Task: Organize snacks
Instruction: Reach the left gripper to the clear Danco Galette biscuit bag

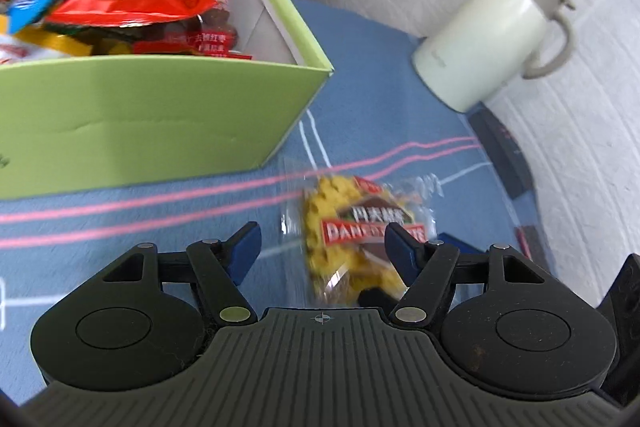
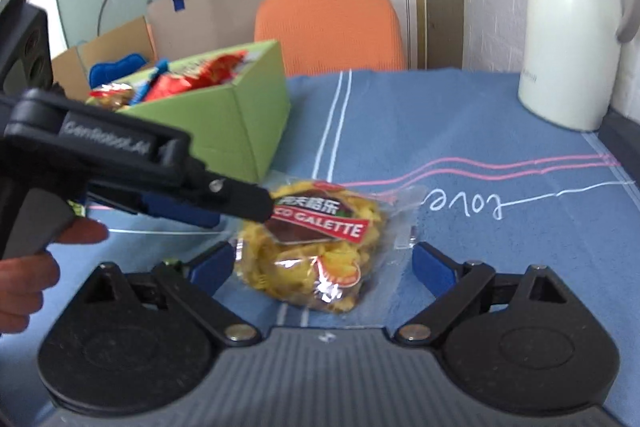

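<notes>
A yellow galette packet (image 1: 352, 235) (image 2: 316, 247) in clear wrap lies on the blue cloth (image 1: 380, 99). My left gripper (image 1: 324, 249) is open over it, with the packet nearer its right finger and clear of the left one. In the right wrist view the left gripper (image 2: 240, 215) reaches in from the left, its tip at the packet's upper left edge. My right gripper (image 2: 323, 267) is open, with the packet lying between its blue pads (image 2: 430, 265). A green box (image 1: 160, 115) (image 2: 224, 119) full of snack packets stands beyond to the left.
A white thermos jug (image 1: 492, 35) (image 2: 572, 27) stands at the cloth's far right, near the dark table edge (image 1: 504, 147). An orange chair (image 2: 328, 27), a paper bag (image 2: 208, 11) and a cardboard box (image 2: 104, 51) sit behind the table. A person's hand (image 2: 24, 279) holds the left gripper's handle.
</notes>
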`<state>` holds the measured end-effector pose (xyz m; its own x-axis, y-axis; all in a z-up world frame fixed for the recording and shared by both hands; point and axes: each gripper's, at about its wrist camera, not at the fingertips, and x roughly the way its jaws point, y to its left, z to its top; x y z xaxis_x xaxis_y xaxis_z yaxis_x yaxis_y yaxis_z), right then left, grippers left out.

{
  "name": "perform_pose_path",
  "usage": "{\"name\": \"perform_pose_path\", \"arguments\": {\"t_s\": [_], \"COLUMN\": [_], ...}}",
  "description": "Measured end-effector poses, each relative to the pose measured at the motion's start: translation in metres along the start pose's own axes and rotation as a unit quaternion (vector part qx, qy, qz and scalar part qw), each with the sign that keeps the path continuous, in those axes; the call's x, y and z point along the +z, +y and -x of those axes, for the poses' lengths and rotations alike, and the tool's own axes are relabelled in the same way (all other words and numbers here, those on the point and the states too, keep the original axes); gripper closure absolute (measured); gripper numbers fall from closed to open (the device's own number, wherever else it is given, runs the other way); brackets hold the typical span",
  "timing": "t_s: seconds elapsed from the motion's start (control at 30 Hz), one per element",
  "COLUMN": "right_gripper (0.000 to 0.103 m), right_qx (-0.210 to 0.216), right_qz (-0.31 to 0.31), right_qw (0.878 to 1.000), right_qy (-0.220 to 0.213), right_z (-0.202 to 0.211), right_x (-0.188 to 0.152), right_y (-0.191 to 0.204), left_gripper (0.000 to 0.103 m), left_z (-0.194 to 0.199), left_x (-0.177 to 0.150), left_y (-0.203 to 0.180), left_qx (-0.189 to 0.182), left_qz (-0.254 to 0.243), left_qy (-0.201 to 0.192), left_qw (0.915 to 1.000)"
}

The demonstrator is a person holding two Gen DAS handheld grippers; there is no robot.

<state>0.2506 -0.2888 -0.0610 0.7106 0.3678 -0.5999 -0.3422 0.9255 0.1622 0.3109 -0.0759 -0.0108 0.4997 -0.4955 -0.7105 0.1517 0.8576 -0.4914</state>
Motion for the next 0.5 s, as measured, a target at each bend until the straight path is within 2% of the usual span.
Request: {"name": "perform_pose_path", "arguments": {"t_s": [0.1,0.2,0.33,0.5], "right_gripper": [0.009,0.009,0.008,0.008], "right_qx": [0.021,0.025,0.054,0.095], "right_qz": [0.004,0.021,0.035,0.062], "right_qw": [1.000,0.999,0.998,0.994], "right_qy": [-0.002,-0.010,-0.011,-0.005], "right_z": [0.004,0.016,0.035,0.060], "right_x": [-0.001,-0.007,-0.021,-0.055], "right_y": [0.008,0.030,0.069,0.133], "left_gripper": [0.055,0.057,0.057,0.049], "left_z": [-0.004,0.003,0.032,0.077], "left_x": [-0.001,-0.006,-0.025,-0.055], "left_y": [-0.004,-0.004,0.015,0.028], "left_qx": [0.000,0.025,0.022,0.049], "left_qz": [-0.016,-0.034,-0.032,-0.077], "left_qy": [0.006,-0.001,-0.002,-0.020], "left_qw": [0.9999,0.9991,0.9992,0.9956]}}
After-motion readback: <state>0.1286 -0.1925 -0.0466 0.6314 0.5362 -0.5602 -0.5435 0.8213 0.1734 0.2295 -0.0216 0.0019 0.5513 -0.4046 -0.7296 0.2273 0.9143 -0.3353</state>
